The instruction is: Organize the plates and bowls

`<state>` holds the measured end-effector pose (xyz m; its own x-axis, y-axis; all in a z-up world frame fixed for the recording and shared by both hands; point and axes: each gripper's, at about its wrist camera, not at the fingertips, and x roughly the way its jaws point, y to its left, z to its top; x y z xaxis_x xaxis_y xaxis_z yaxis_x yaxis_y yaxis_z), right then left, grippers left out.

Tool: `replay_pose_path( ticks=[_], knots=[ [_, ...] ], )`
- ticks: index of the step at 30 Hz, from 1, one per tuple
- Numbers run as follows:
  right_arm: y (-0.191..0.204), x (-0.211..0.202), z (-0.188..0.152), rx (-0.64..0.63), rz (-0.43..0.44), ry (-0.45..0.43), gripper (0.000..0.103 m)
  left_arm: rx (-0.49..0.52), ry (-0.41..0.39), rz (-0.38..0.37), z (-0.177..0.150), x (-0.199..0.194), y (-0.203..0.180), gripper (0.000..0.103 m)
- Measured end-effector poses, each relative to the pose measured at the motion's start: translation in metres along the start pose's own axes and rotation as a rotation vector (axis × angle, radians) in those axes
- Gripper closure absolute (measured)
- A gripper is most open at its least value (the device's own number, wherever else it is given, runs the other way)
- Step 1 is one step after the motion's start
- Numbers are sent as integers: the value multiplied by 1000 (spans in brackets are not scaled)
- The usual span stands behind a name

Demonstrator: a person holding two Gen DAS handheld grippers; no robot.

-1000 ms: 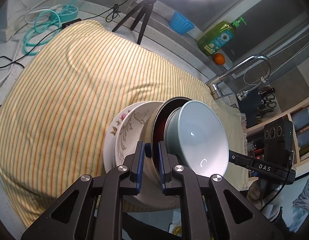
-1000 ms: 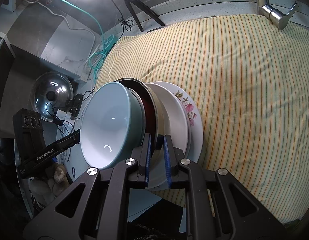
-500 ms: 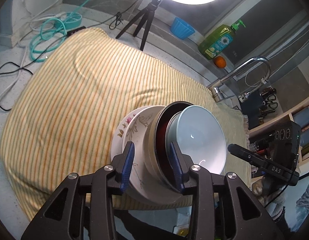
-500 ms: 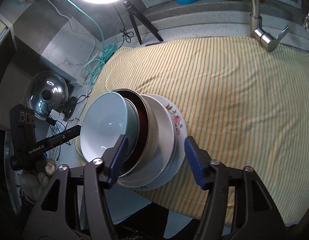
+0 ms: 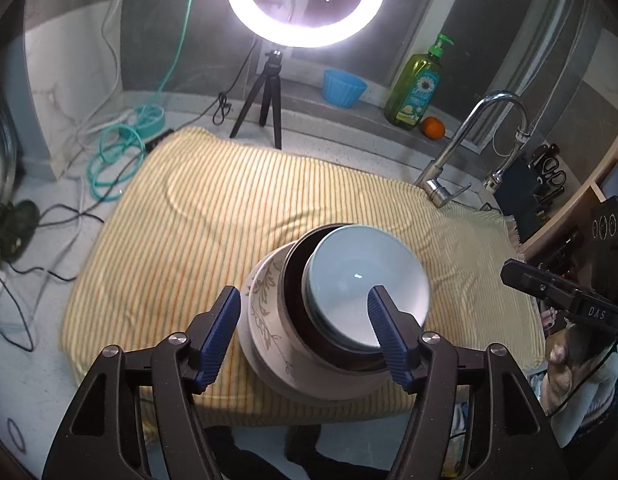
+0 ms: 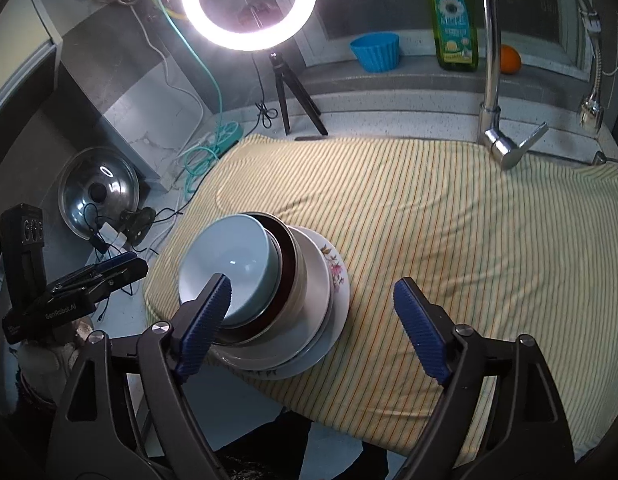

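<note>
A stack of dishes sits on a yellow striped cloth (image 5: 237, 216): a glossy pale blue bowl (image 5: 365, 280) nested in a dark-lined bowl (image 5: 295, 280), on 2 white plates, the lower plate floral (image 6: 335, 268). It lies just beyond the left gripper (image 5: 305, 330), whose jaws are opening, nothing gripped. It lies by the left finger of the right gripper (image 6: 311, 320), also opening; lettering reads "DAS" (image 5: 597, 313) and "GenRobot.AI" (image 6: 61, 312).

left gripper (image 5: 305, 330) and right gripper (image 6: 311, 322): both angled downward, jaws opening wide, blue pads gripping nothing.
</note>
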<state>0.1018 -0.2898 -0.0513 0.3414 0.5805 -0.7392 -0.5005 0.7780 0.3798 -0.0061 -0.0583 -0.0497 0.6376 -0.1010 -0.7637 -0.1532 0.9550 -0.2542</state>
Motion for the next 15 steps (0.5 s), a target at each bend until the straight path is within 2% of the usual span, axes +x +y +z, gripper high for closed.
replay_pose_path(
  ticks=[4,8,12,15],
  knots=[
    [9,-17,2,-46,-24,-46,11,30,-47,17,4,-15,-11,31],
    [17,-31,5,-69,-11,-76,8,47,-72,21,6,-24,-19,31],
    [24,-41,8,-78,1,-108,4,61,-106,37,8,-32,-28,24],
    [28,-45,8,-87,-2,-124,3,65,-126,51,9,-36,-34,24]
  ],
)
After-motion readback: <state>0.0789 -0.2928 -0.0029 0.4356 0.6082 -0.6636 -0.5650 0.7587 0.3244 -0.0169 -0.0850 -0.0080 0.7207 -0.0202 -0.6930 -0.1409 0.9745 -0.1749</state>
